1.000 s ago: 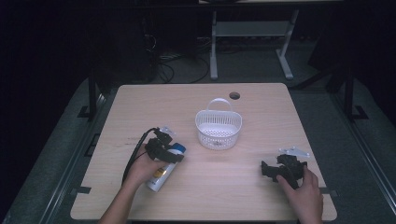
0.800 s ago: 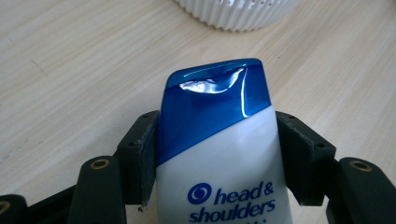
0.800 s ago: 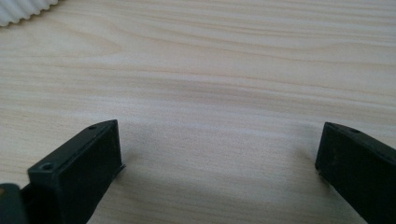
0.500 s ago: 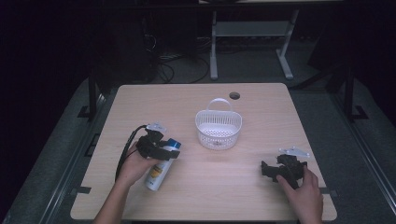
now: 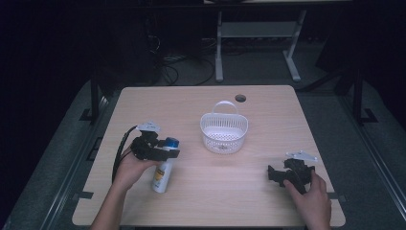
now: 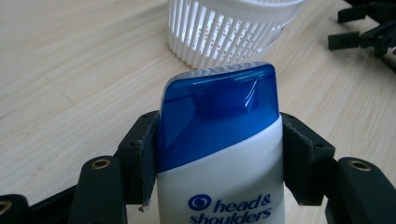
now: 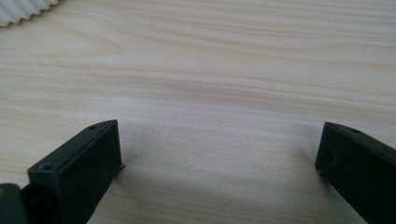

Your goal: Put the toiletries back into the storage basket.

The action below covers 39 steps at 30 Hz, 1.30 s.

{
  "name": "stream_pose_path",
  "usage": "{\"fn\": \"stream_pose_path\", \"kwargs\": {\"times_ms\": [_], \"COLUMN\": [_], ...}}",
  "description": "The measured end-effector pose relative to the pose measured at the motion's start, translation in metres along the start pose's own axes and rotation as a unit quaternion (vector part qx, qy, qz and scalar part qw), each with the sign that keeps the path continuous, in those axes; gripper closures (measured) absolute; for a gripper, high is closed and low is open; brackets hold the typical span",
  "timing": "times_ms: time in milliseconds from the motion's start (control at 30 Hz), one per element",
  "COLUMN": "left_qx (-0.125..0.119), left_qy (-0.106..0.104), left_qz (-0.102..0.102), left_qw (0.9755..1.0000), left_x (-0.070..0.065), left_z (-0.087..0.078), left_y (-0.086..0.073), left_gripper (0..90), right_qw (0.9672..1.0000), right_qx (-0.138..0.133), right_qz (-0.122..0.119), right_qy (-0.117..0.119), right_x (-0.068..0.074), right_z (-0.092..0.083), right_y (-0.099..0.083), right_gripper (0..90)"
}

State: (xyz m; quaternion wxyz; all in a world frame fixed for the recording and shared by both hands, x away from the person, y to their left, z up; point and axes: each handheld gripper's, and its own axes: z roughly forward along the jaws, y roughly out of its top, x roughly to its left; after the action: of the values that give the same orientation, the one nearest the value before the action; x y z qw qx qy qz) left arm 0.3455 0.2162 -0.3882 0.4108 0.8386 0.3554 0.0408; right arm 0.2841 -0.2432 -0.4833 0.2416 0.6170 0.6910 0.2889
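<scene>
One shampoo bottle (image 5: 163, 168) is counted at the lower left of the frame and one white basket (image 5: 223, 132) near the centre. Two claws are counted: the left claw (image 5: 165, 151) at lower left and the right claw (image 5: 275, 173) at lower right. One worktop (image 5: 268, 110) is seen.

In your left gripper view, the shampoo bottle (image 6: 219, 154) is cut off at the bottom edge, and it hides part of the white basket (image 6: 224, 28).
</scene>
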Motion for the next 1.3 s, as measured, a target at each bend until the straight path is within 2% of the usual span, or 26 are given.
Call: {"fn": "stream_pose_path", "kwargs": {"times_ms": [167, 333, 400, 633, 800, 933, 1200, 1300], "left_qx": [-0.028, -0.055, -0.063, -0.100, -0.117, -0.128, -0.131, -0.135], "left_qy": [-0.002, -0.021, -0.022, -0.031, -0.033, -0.031, -0.026, -0.025], "left_qz": [0.006, 0.011, 0.017, 0.035, 0.050, 0.055, 0.064, 0.069], "left_qw": [0.9996, 0.9982, 0.9976, 0.9939, 0.9913, 0.9898, 0.9890, 0.9880], "left_x": [0.000, 0.001, 0.001, -0.002, -0.004, -0.006, -0.008, -0.009], "left_z": [-0.009, -0.016, -0.018, -0.025, -0.028, -0.030, -0.034, -0.038], "left_y": [0.001, 0.001, 0.001, 0.004, 0.006, 0.007, 0.015, 0.020], "left_gripper": [37.4, 37.6, 37.6, 37.6, 37.5, 37.5, 37.5, 37.5], "right_qw": [1.0000, 1.0000, 1.0000, 1.0000, 1.0000, 1.0000, 1.0000, 1.0000], "right_qx": [0.000, 0.000, 0.000, 0.000, 0.000, 0.000, 0.000, 0.000], "right_qz": [0.000, 0.000, 0.000, 0.000, 0.000, 0.000, 0.000, 0.000], "right_qy": [0.000, 0.000, 0.000, 0.000, 0.000, 0.000, 0.000, 0.001], "right_x": [0.000, 0.000, 0.000, 0.000, 0.000, 0.000, 0.000, 0.000], "right_z": [0.000, 0.000, 0.000, 0.000, 0.000, 0.000, 0.000, 0.000], "right_y": [0.000, 0.000, 0.000, 0.000, 0.000, 0.000, 0.000, 0.000], "right_gripper": [0.0, 0.0, 0.0, 0.0, 0.0, 0.0, 0.0, 0.0]}}
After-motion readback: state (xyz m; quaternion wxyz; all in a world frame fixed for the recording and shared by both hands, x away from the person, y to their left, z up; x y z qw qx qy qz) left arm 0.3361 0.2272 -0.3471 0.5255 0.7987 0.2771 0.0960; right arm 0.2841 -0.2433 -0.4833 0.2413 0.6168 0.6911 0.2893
